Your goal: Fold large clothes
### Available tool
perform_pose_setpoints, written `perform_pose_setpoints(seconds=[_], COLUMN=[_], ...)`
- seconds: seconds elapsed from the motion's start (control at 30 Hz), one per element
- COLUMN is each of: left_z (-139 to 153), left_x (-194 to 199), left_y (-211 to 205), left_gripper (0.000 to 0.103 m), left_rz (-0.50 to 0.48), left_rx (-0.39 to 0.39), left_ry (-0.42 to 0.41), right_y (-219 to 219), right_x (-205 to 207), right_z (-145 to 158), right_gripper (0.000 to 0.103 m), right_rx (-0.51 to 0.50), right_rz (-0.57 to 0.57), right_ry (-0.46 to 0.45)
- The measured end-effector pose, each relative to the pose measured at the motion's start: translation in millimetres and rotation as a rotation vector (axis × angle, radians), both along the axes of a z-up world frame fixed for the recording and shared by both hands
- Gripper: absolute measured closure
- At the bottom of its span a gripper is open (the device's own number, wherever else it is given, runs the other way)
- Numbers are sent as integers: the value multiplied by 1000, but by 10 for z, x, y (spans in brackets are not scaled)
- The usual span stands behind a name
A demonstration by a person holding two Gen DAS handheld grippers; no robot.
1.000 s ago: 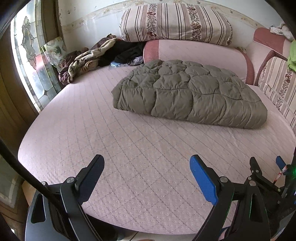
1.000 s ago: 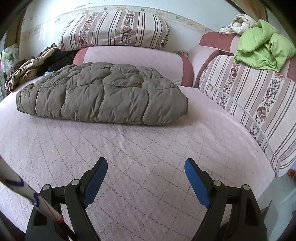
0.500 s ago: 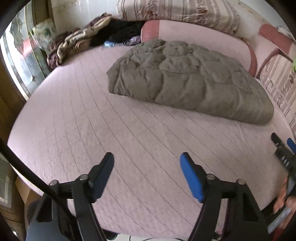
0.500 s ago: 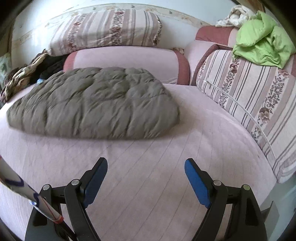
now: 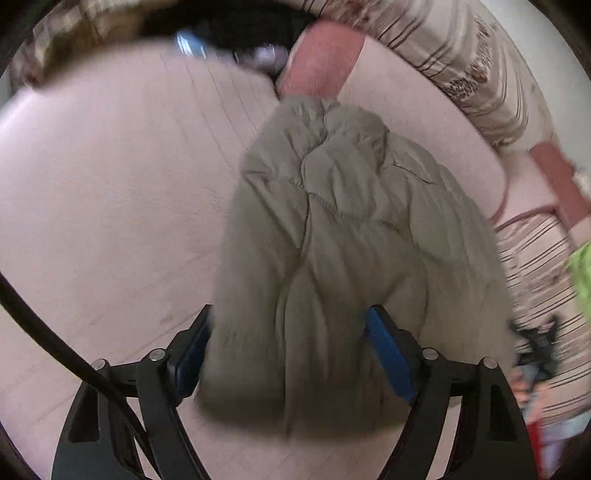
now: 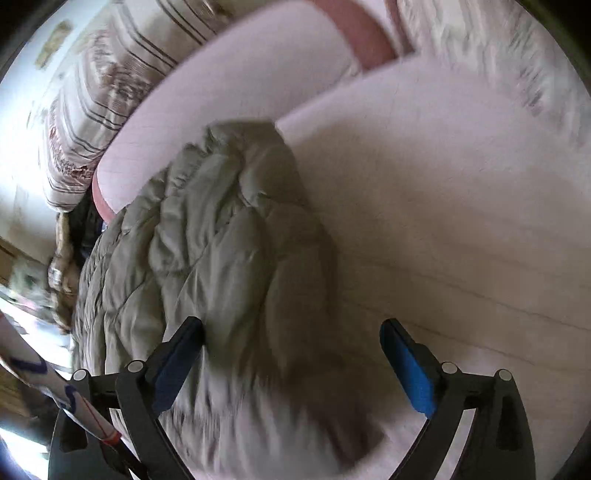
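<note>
Between the fingers of the left claw (image 5: 288, 343) sits the near left end of the grey-green quilted coat (image 5: 343, 229). Jaws wide, having just been opening. Blue pads flank the padded bulk on both sides; whether they press it is hard to say through the blur, so I read this claw as released, not yet gripping.

Right claw (image 6: 291, 354): jaws also just been opening, spread wide and unclenched. Its left pad is touching or just beside the coat's right end (image 6: 221, 258); its right pad stands over bare bed cover (image 6: 461, 184), apart from the fabric. So the coat only half fills this gap.

Coat lies in a folded, puffy heap on the pink bed, far edge near the pink bolster (image 5: 321, 59), with striped cushions (image 5: 461, 62) behind. A pile of other clothes (image 5: 229, 26) sits in the far left corner; a green garment (image 5: 581, 273) lies off to the right.

Judgement: the step is taking hold of the coat's two near corners for the next fold.

To do well:
- shift the right claw leftward so the edge lies squarely between its pads;
- bite deep enough to catch all layers, since thick padding is likely to slip from a shallow pinch;
- close both sides together and lift evenly.
</note>
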State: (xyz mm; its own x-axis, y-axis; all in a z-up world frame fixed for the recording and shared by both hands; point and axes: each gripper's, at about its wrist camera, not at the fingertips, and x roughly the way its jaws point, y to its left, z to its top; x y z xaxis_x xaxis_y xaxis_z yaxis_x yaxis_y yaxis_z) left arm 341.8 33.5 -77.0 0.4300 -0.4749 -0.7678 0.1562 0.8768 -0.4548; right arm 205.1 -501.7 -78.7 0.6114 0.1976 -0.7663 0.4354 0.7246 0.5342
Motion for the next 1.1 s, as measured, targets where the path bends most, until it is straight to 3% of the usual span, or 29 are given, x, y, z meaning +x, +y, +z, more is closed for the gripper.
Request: perform_pose_setpoints(seconds=[0.1, 0.17, 0.23, 0.3, 0.4, 0.47, 0.53, 0.57, 0.67, 0.7, 0.83, 0.93, 1.03, 1.1], left_z=[-275, -366, -355, -219, -74, -63, -108, -124, -102, -64, 286, 564, 756, 820], left_x=[331, 432, 420, 289, 70, -78, -90, -52, 53, 77, 1, -156, -367, -504], left_y=[-54, -110, -159, -241, -307, -319, -295, -305, -337, -353, -359, -296, -269, -335], left_gripper=[5, 5, 12, 32, 41, 40, 36, 30, 24, 24, 24, 24, 24, 24], left_rz=[11, 49, 85, 72, 40, 21, 38, 53, 108, 117, 94, 121, 161, 166], left_rx=[-134, -150, -156, -115, -72, -52, -45, -34, 4, 12, 70, 175, 283, 333], left_ry=[91, 125, 131, 95, 73, 79, 92, 91, 83, 85, 4, -106, -191, -230], right_y=[12, 60, 76, 86, 134, 121, 99, 105, 151, 161, 200, 290, 610, 785], right_x=[334, 477, 552, 526, 361, 215, 155, 173, 266, 268, 88, -137, -156, -136], right_z=[-225, -271, -284, -245, -72, 20, -1, -29, -48, -19, 349, 701, 959, 993], right_gripper=[1, 0, 4, 29, 54, 58, 58, 54, 24, 21, 21, 20, 20, 24], right_rx=[153, 126, 134, 168, 160, 158, 165, 147, 43, 10, -96, -245, -396, -428], right_rz=[107, 119, 118, 130, 165, 186, 179, 166, 56, 12, -113, -172, -113, -34], right_ry=[-13, -9, -12, -34, -74, -109, -108, -94, -35, -22, -66, -97, -109, -124])
